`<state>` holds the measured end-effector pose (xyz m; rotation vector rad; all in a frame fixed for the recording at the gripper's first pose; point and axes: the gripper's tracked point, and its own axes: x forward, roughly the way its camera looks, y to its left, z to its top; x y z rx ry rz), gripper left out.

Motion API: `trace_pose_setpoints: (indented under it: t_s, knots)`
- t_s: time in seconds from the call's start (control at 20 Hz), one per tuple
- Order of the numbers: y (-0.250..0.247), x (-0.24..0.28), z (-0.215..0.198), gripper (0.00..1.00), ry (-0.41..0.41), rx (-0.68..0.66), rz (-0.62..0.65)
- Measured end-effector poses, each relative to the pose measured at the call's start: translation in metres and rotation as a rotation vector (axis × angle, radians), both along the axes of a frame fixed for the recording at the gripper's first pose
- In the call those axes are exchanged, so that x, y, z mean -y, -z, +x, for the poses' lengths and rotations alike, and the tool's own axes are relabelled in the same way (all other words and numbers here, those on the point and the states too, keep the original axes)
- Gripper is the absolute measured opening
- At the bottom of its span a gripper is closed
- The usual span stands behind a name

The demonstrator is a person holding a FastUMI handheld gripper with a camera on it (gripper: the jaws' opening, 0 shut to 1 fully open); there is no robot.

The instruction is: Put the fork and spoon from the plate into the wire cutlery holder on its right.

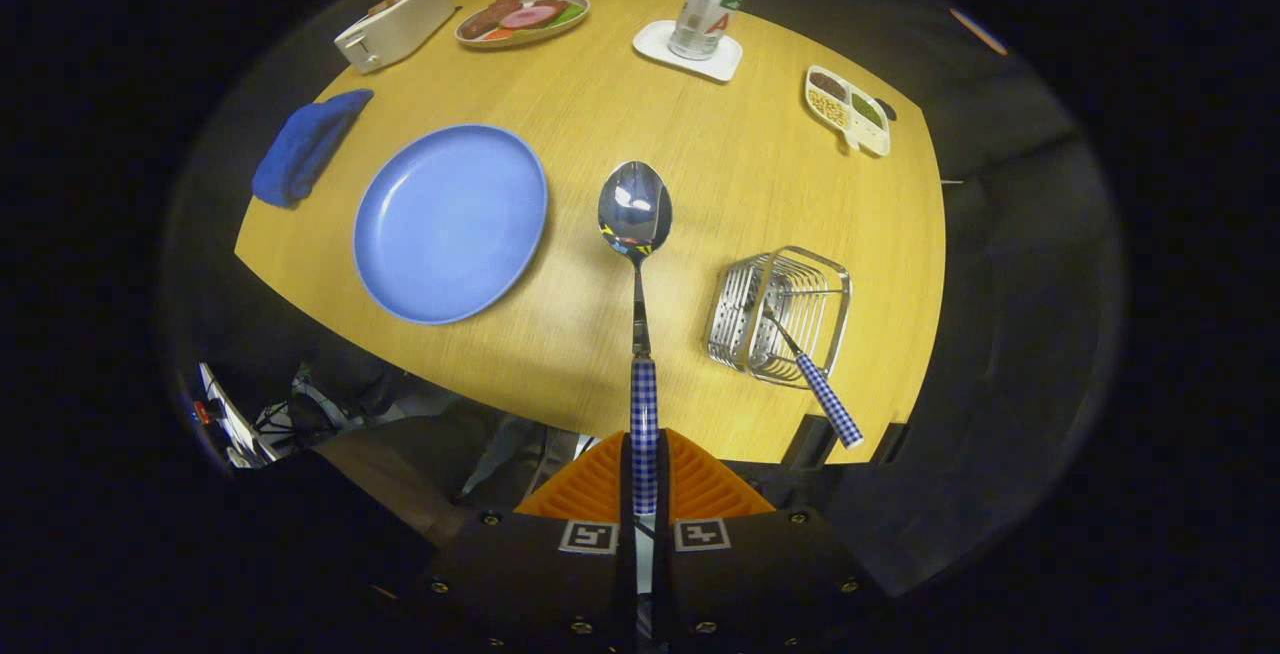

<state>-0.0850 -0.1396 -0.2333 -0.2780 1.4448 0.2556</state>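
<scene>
Wooden bench [720, 174] is recorded as the working surface, with dark booth walls around it. One spoon [636, 224] is held in the claw [645, 479]: its checked handle is clamped between the two orange fingers [590, 489], which are drawn narrow on it, and its bowl is carried out ahead of them, above the bench between the blue plate [450, 222] and the wire cutlery holder [780, 314]. The plate is seen bare. A fork [815, 379] is already lodged in the holder, its checked handle projecting over the near rim. The task is judged about half complete: the fork is placed, and the spoon is left to be carried right and lowered into the holder. Further off, a can [708, 12] on a coaster, a food dish [522, 18] and a blue cloth [305, 146] are noted.
</scene>
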Motion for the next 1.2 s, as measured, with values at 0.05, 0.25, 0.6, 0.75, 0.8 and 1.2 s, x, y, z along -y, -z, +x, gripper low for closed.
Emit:
trace_pose_setpoints:
  t_s: [0.05, 0.25, 0.6, 0.75, 0.8, 1.2]
  knots:
    - [-0.001, 0.008, -0.002, 0.06, 0.023, -0.004, 0.006]
    - [-0.010, 0.043, -0.010, 0.06, 0.054, -0.055, -0.019]
    - [-0.014, 0.091, -0.010, 0.06, 0.055, -0.144, -0.111]
    - [-0.008, 0.097, -0.008, 0.06, 0.013, -0.187, -0.152]
    - [-0.006, 0.099, -0.007, 0.06, 0.001, -0.207, -0.165]
    - [0.002, 0.108, 0.012, 0.06, -0.065, -0.314, -0.231]
